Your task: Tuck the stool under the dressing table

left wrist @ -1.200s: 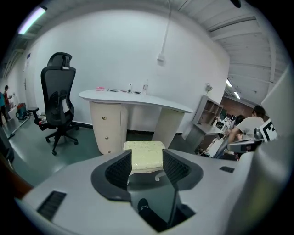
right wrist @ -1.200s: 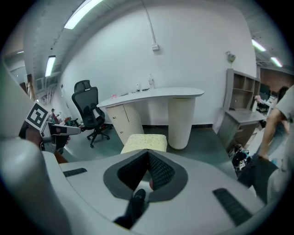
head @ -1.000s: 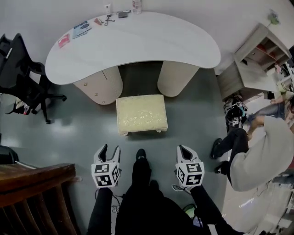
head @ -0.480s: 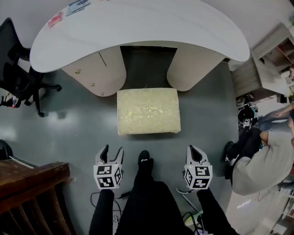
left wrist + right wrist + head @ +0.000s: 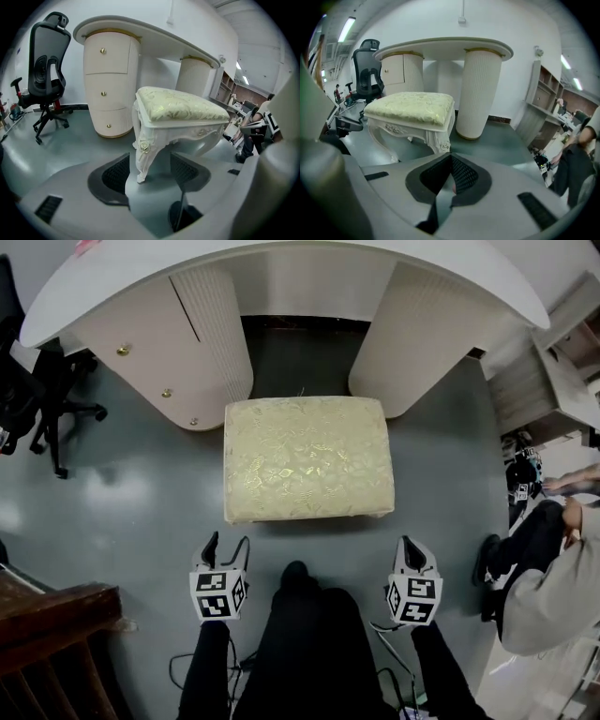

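Head view: stool (image 5: 305, 457) stands at frame centre on the grey floor (image 5: 141, 493), cushion up. Most of it is out in front of the desk (image 5: 281, 257), with its far edge near the mouth of the knee gap.
Desk: white curved top runs across the upper frame. Drawer pedestal (image 5: 155, 352) is at upper left and ribbed pedestal (image 5: 422, 343) at upper right, with the open gap between them.
My left gripper (image 5: 225, 549): lower left of centre, near the stool's near-left corner. Jaws are wide and opening.
Left gripper view: the carved near leg (image 5: 143, 154) lines up with the gap between my pads. Neither pad touches it, so I hold nothing.
My right gripper (image 5: 413, 547): lower right of centre, near the stool's near-right corner and clear of it.
Right gripper view: jaw tips are together with nothing between them. The stool is at left-centre, ahead of the tips, and the ribbed pedestal stands behind it.
My legs: dark trousers, bottom centre, between the two grippers.
Surroundings: black office chair (image 5: 37, 381) at the left edge, dark wooden furniture (image 5: 52, 634) at lower left, a crouched person (image 5: 553, 587) at the right edge.
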A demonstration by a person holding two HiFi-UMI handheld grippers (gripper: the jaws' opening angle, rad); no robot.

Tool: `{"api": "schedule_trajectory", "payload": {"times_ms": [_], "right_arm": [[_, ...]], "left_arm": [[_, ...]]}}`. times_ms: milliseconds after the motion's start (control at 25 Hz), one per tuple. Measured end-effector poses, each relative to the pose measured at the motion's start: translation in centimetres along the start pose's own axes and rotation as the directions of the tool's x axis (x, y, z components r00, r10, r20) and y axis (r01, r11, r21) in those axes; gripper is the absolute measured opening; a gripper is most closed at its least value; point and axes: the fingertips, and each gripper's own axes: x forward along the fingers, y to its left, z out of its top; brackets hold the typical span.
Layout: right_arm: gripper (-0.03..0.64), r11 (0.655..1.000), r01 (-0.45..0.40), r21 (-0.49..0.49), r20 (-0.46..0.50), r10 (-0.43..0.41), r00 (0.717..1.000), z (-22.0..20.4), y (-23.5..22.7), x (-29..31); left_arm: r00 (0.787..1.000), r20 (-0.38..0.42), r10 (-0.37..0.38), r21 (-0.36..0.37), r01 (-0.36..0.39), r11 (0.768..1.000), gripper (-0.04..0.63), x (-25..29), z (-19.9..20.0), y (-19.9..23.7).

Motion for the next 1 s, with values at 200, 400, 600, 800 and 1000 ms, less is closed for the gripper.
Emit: {"api": "schedule_trajectory", "payload": {"times_ms": [200, 400, 600, 800, 1000], "right_arm": [[0.003, 0.996, 0.014, -0.085, 0.026, -0.012, 1.0, -2.1, 1.3, 4.6], [0.003, 0.991, 0.004, -0.137, 0.046, 0.003, 0.999, -2.7, 3.0, 7.8], [0.025, 0.989, -0.007, -0.145, 0.059, 0.015, 0.998, -2.6, 3.8, 9.5], [0.025, 0.984, 0.039, -0.176, 0.097, -0.023, 0.995, -2.5, 3.9, 9.4], [0.018, 0.987, 0.07, -0.142, 0.114, -0.054, 0.992, -2.4, 4.1, 9.6]], "left_arm": [[0.999, 0.035, 0.001, 0.008, -0.002, 1.0, 0.276, 3.7, -1.9, 1.3], [0.996, 0.089, 0.003, 0.011, -0.004, 1.0, 0.276, 5.2, -2.2, 1.6], [0.99, 0.14, 0.02, 0.021, -0.023, 1.0, 0.275, 5.9, -1.8, 1.6], [0.984, 0.176, 0.017, 0.025, -0.022, 0.999, 0.264, 6.5, -1.4, 1.4], [0.982, 0.189, 0.016, 0.045, -0.025, 0.999, 0.252, 6.9, -1.2, 1.5]]}}
